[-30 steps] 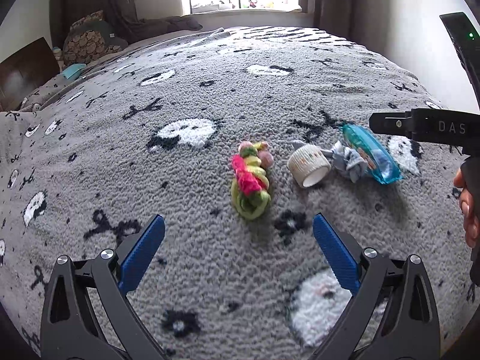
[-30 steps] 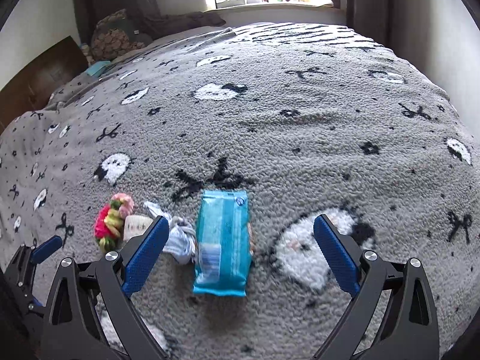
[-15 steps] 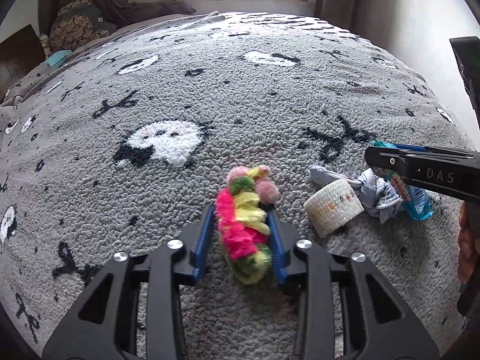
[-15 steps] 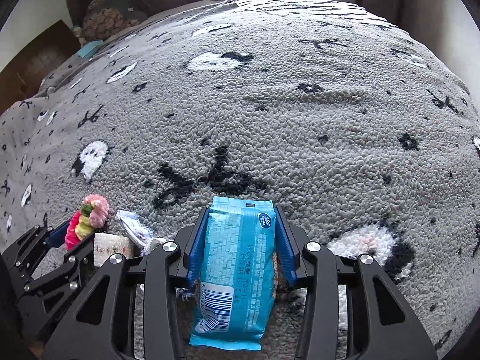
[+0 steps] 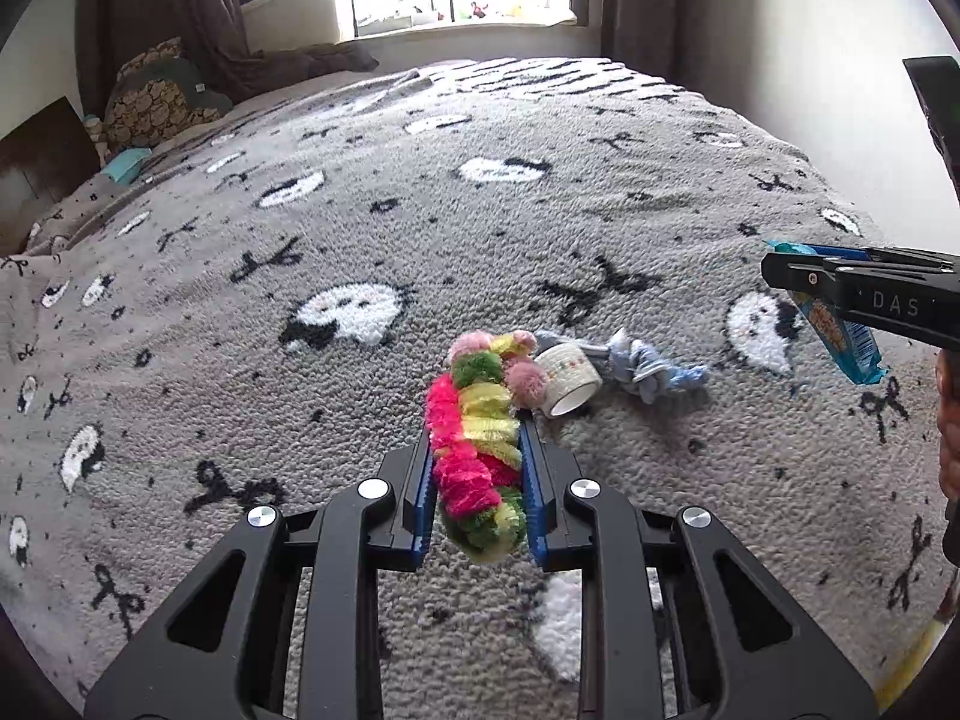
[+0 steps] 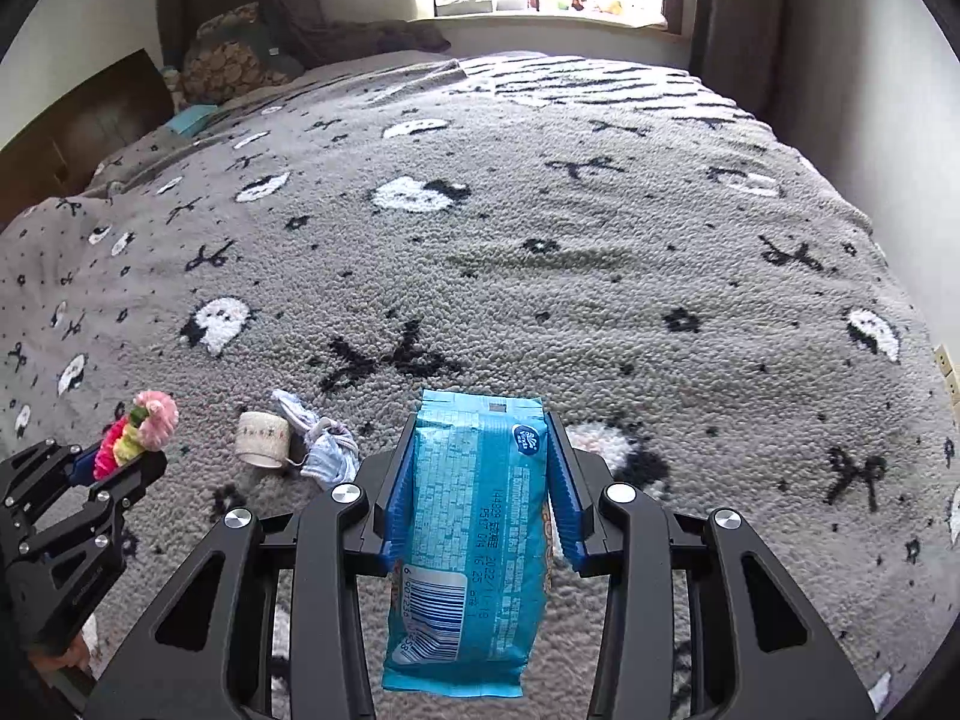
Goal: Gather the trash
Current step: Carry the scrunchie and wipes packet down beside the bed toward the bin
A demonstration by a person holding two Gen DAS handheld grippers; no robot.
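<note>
My left gripper is shut on a fluffy pink, yellow and green pom-pom band and holds it above the grey patterned blanket. My right gripper is shut on a blue snack packet, lifted off the blanket; the packet also shows in the left wrist view. A white tape roll and a crumpled blue-white cloth lie on the blanket just beyond the band. In the right wrist view the roll and cloth lie left of the packet.
The blanket covers a bed that runs to a window wall. Pillows and a small teal item sit at the far left. A wall borders the bed's right side.
Both grippers closed from open, the left on the pom-pom band and the right on the blue packet. Since half a second ago both have lifted their items off the blanket.
</note>
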